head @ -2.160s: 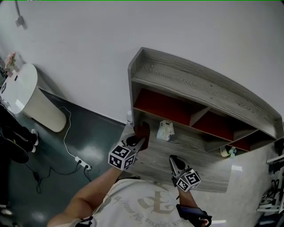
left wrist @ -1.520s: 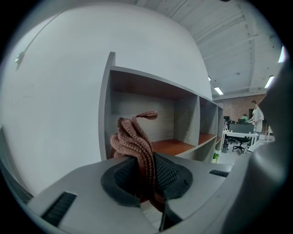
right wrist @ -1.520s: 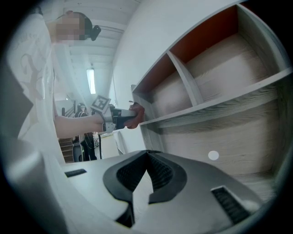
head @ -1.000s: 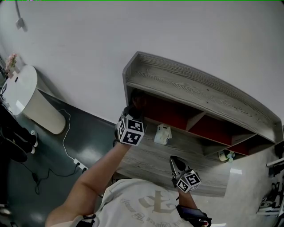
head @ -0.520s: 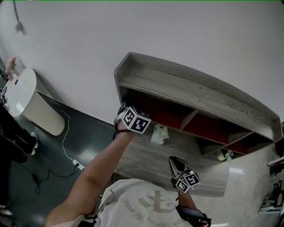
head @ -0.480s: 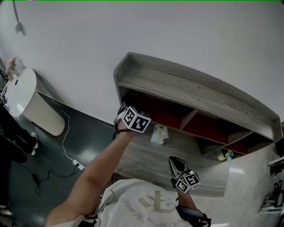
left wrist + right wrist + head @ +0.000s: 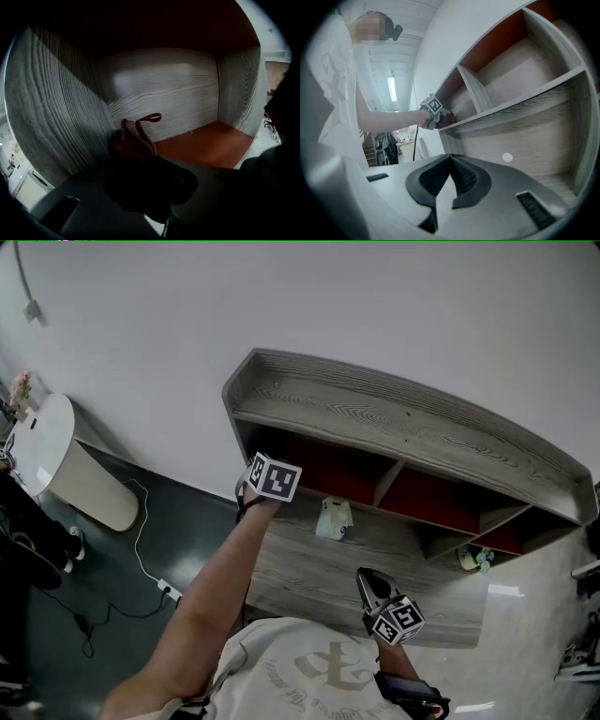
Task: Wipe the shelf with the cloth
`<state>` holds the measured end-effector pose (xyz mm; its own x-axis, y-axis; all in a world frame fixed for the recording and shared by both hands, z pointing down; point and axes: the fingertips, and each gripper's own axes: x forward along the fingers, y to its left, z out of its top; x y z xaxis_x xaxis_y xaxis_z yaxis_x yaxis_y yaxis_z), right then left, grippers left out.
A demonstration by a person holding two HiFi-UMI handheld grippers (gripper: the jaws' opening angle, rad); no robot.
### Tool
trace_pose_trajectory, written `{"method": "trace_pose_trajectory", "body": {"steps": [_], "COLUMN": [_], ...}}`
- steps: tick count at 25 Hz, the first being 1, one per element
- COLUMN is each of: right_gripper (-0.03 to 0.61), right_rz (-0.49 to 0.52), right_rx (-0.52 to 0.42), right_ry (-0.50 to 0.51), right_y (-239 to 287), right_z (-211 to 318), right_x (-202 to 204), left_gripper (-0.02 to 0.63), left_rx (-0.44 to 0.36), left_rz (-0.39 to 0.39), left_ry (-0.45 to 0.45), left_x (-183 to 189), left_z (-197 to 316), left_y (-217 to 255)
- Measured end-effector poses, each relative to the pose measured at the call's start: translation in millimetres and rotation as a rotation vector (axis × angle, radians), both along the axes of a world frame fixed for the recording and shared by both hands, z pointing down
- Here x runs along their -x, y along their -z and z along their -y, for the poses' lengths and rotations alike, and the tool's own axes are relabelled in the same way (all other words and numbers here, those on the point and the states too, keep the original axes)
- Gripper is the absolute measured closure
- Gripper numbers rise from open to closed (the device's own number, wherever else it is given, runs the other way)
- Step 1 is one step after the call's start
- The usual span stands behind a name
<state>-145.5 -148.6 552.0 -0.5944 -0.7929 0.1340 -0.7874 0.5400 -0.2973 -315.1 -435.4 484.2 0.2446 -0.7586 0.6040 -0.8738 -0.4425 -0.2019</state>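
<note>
The grey wood shelf (image 7: 375, 418) has red-backed compartments. My left gripper (image 7: 266, 465) reaches into the leftmost compartment, and only its marker cube and the arm show in the head view. In the left gripper view that gripper (image 7: 140, 157) is shut on a reddish-brown cloth (image 7: 134, 138). The cloth is bunched against the corner where a grey wood wall (image 7: 51, 112) meets the red panel (image 7: 206, 145). My right gripper (image 7: 367, 579) hangs over the lower wood surface, its jaws shut (image 7: 451, 158) and holding nothing. The left gripper (image 7: 433, 112) also shows far off in the right gripper view.
A small white object (image 7: 333, 518) stands on the lower surface (image 7: 309, 577) below the compartments, and a small greenish item (image 7: 473, 559) sits at the right end. A white cylindrical bin (image 7: 56, 460) and a power strip (image 7: 169, 592) with its cable are on the dark floor at left.
My left gripper has risen from the lower surface with the cloth and gone into the leftmost compartment. The right gripper has stayed put.
</note>
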Motion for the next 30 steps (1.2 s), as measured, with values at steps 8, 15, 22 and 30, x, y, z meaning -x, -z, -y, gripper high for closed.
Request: {"method": "trace_pose_trajectory", "body": {"steps": [8,15,22,30], "right_gripper": [0.574,0.574,0.574,0.574], "right_rz": [-0.009,0.007,0.010,0.013], "right_rx": [0.014,0.020,0.021,0.023], "right_ry": [0.004,0.008,-0.001,-0.019], "right_y": [-5,-10,-10,-11], "right_z": [-4,-7,-7,-12], "right_x": [-10,-8,-14,-26], "left_gripper": [0.555,0.554,0.552,0.552], "left_rx": [0.006,0.007,0.037,0.046], "left_rz": [-0.036,-0.086,-0.108,-0.111], "left_ry": [-0.032,-0.044,-0.107,-0.158], "left_x": [-6,-18,-47,-82], "left_z": [-4,-8,-18,-27], "left_y": [3,6,9,8]}}
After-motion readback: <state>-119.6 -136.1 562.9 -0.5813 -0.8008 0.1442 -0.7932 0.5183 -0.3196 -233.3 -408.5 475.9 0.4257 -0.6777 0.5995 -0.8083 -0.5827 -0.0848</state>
